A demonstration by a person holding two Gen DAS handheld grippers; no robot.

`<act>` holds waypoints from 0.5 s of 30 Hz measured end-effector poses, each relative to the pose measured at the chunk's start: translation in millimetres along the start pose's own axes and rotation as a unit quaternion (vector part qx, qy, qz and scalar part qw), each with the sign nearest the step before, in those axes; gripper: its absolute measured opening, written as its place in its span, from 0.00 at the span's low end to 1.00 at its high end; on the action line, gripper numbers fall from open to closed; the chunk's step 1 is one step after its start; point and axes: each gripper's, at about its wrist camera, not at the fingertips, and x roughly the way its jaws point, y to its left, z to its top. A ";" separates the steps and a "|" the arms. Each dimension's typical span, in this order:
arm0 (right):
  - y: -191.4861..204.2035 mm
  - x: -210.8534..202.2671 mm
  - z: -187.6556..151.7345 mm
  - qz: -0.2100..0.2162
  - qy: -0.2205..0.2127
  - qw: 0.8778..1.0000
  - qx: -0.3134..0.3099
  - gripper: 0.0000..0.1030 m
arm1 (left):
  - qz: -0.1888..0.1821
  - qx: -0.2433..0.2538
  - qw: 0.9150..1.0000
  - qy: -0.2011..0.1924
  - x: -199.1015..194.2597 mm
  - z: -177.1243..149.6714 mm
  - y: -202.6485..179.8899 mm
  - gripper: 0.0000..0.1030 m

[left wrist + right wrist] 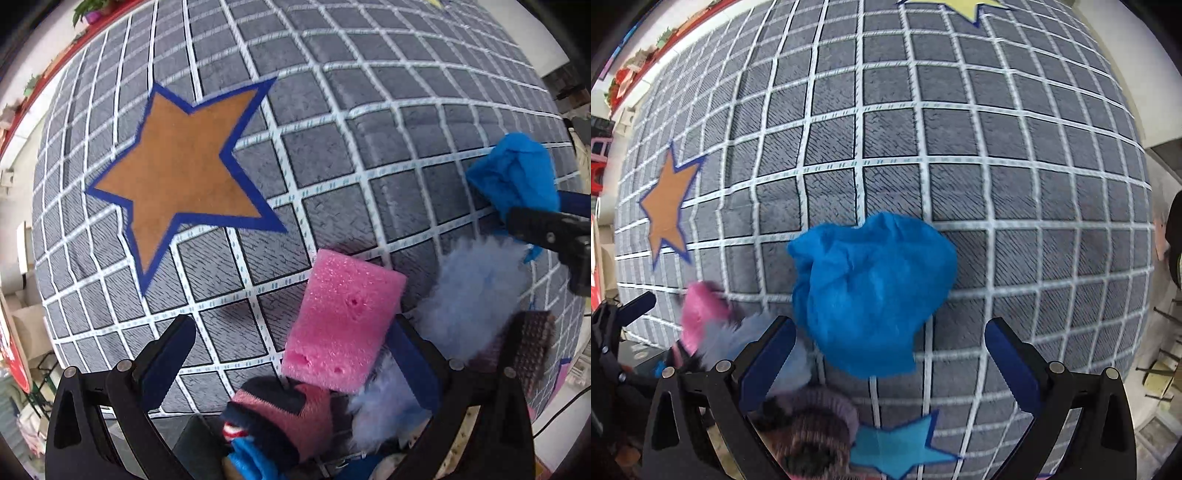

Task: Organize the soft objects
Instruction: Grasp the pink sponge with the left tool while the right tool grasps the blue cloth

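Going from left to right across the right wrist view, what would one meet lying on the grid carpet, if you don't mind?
Orange star patch with blue edging → pink fuzzy item → crumpled bright blue cloth.

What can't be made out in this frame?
- Left view: whether the right gripper pinches the blue cloth; the edge cuts it off.
- Right view: blue cloth is motion-blurred between wide-open fingers; contact unclear.
- Left view: the pile under the pink sponge is cut off and hidden by the left gripper.
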 end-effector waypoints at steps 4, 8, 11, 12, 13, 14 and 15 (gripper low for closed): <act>14.7 24.2 3.0 -0.015 0.004 1.000 -0.017 1.00 | -0.008 -0.010 1.000 -0.006 28.4 3.4 -0.1 1.00; 19.8 36.8 -3.7 -0.031 -0.011 0.999 -0.007 1.00 | -0.029 -0.027 0.999 0.001 55.6 3.3 7.7 1.00; 11.6 41.3 -11.9 -0.029 0.015 0.999 -0.014 1.00 | -0.037 -0.035 0.999 -0.004 69.5 3.3 14.7 0.92; 5.8 40.7 -12.8 -0.026 0.030 0.999 -0.020 1.00 | -0.035 -0.036 0.999 -0.003 67.0 4.7 15.4 0.82; 0.4 38.1 -14.4 -0.016 0.030 0.999 -0.020 0.98 | -0.035 -0.036 0.999 -0.009 69.9 7.4 16.5 0.68; -2.7 32.7 -16.7 0.002 0.014 1.000 -0.015 0.95 | -0.033 -0.035 0.999 -0.012 72.5 12.1 17.1 0.59; -6.7 30.1 -10.2 0.003 0.003 1.000 -0.011 0.85 | -0.032 -0.033 0.999 -0.014 74.9 13.3 18.1 0.48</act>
